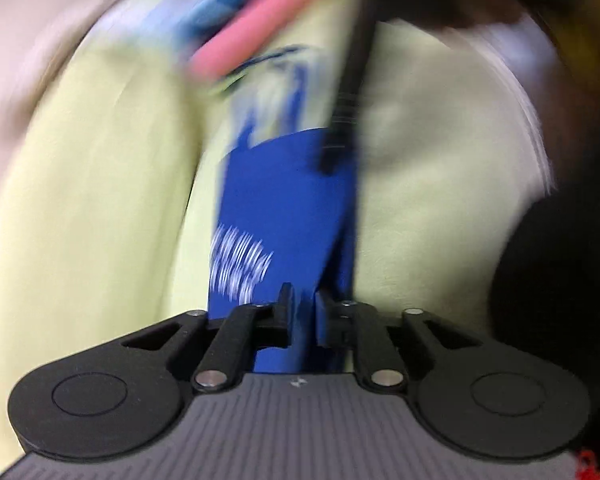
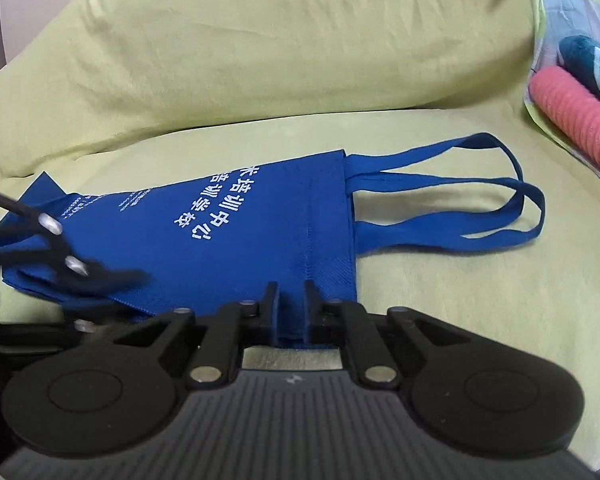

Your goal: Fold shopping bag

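Fingers of the right gripper (image 2: 291, 300) are closed on the near edge of the blue shopping bag (image 2: 236, 232), fabric pinched between them. Fingers of the left gripper (image 1: 302, 312) are likewise clamped on blue bag fabric (image 1: 284, 208); that view is motion-blurred, so the exact part of the bag held cannot be told from it. In the right wrist view the left gripper (image 2: 100, 280) shows blurred at the bag's left end, over a bunched edge. Bag lies flattened on a yellow-green sheet (image 2: 440, 312), white printed characters (image 2: 216, 196) facing up, its bottom corner pointing to the sheet's left side. Two blue handle loops (image 2: 500, 192) trail loose from the bag's mouth toward the right side of the sheet, lying flat and overlapping. Behind the bag, along the far side, a yellow-green pillow (image 2: 260, 52) rises; a strip of bare sheet separates it from the bag's far edge. Open sheet extends to the right of the bag's near corner and beyond the handles. At the far right corner sit a pink ribbed roll (image 2: 572, 124) and a teal plush item (image 2: 592, 64) on patterned fabric (image 2: 556, 12), near the handle loops but apart from them. In the left wrist view a blurred black bar (image 1: 348, 80) crosses above the bag; what it is cannot be told.
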Available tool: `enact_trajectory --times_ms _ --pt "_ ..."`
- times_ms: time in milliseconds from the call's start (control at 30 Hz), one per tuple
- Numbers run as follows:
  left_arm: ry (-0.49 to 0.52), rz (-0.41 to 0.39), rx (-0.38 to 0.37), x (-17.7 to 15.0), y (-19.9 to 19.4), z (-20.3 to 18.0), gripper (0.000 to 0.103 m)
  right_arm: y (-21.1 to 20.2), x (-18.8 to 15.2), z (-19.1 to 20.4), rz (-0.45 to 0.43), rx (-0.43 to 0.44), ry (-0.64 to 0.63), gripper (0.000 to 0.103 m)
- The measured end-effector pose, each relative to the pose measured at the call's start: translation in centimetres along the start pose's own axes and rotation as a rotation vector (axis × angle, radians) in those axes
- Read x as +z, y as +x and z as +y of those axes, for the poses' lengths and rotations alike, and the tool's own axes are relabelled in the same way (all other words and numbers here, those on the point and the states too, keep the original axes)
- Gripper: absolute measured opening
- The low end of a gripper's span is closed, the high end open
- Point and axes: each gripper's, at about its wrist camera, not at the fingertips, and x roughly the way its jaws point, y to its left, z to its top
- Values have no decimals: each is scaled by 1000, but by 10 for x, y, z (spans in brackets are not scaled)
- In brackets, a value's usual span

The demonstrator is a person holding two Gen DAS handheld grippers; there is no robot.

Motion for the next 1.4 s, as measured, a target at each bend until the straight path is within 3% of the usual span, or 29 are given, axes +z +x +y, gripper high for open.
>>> enact_trajectory --times_ms 67,100,267,367,467,567,600,700,800,833,900,1000,1200,1267,1400 --pt "-216 11 -4 -2 -12 19 22 10 -1 -2 15 -23 -11 7" --pt "-272 18 9 -3 -14 22 23 10 0 0 17 -26 -17 8" --pt "-383 158 41 -9 13 25 23 10 0 9 27 -41 -48 9" --pt "-465 196 22 -30 11 30 23 9 0 14 33 -49 -66 8" --pt "-482 213 8 -49 -4 40 31 12 3 14 42 -50 -82 8" --pt "-531 183 -14 -56 -28 53 34 8 1 15 46 -56 -96 8" --pt "-562 145 -29 -54 -36 58 39 6 0 16 46 -56 -94 8" --pt "-624 29 -55 -47 -55 66 40 2 -4 18 44 -56 -86 8" --pt "-661 57 -19 -49 -44 67 32 2 -3 19 48 -58 -92 8" --pt "-666 88 -17 -53 -35 65 18 2 -3 19 50 -57 -97 8" --pt "-628 154 -26 -61 -17 56 3 3 -2 19 50 -54 -93 8" --pt "-525 225 -1 -75 -5 39 3 3 -3 19 51 -51 -94 8" --pt "-513 330 151 -115 8 59 4 4 -4 20 50 -51 -106 8" --pt "-468 370 188 -128 13 63 4 5 -4 21 51 -52 -110 8" --pt "-395 358 214 -136 19 61 4 6 -3 21 53 -54 -109 8"
